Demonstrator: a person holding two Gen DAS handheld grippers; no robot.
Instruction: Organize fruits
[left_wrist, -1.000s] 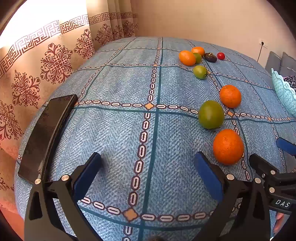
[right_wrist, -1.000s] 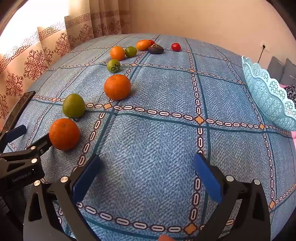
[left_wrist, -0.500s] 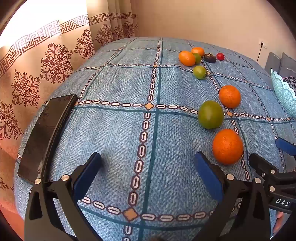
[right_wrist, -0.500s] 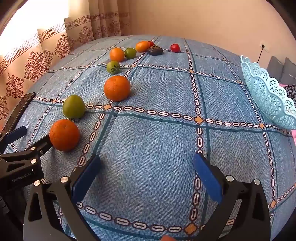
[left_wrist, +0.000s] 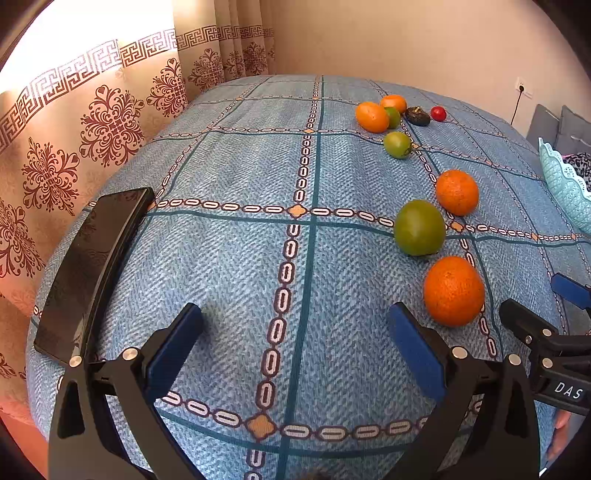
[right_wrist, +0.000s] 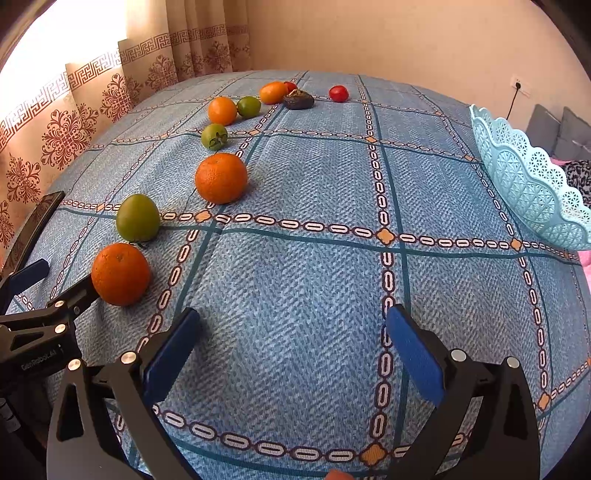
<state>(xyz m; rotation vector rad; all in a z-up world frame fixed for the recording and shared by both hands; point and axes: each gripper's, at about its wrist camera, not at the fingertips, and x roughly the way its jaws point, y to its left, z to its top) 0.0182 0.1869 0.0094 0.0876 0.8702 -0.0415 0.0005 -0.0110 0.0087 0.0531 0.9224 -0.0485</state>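
Observation:
Several fruits lie in a curved line on a blue patterned bedspread (left_wrist: 236, 266). Nearest is an orange (left_wrist: 453, 291) (right_wrist: 120, 274), then a green fruit (left_wrist: 419, 228) (right_wrist: 138, 218), a second orange (left_wrist: 457, 192) (right_wrist: 221, 178) and a small green fruit (left_wrist: 397, 144) (right_wrist: 214, 136). Farther back sit more oranges, a dark fruit (right_wrist: 298, 100) and a red tomato (right_wrist: 338, 93). My left gripper (left_wrist: 295, 325) is open over bare cloth, left of the nearest orange. My right gripper (right_wrist: 293, 325) is open too, empty, right of that orange.
A light blue lace-edged basket (right_wrist: 524, 184) stands at the right edge of the bed. A black phone (left_wrist: 92, 266) lies near the left edge. Patterned curtains (left_wrist: 92, 122) hang along the left side. A beige wall with a socket (right_wrist: 519, 85) is behind.
Both grippers have drifted only slightly; the right wrist view has shifted a little toward the fruit. No fruit has moved.

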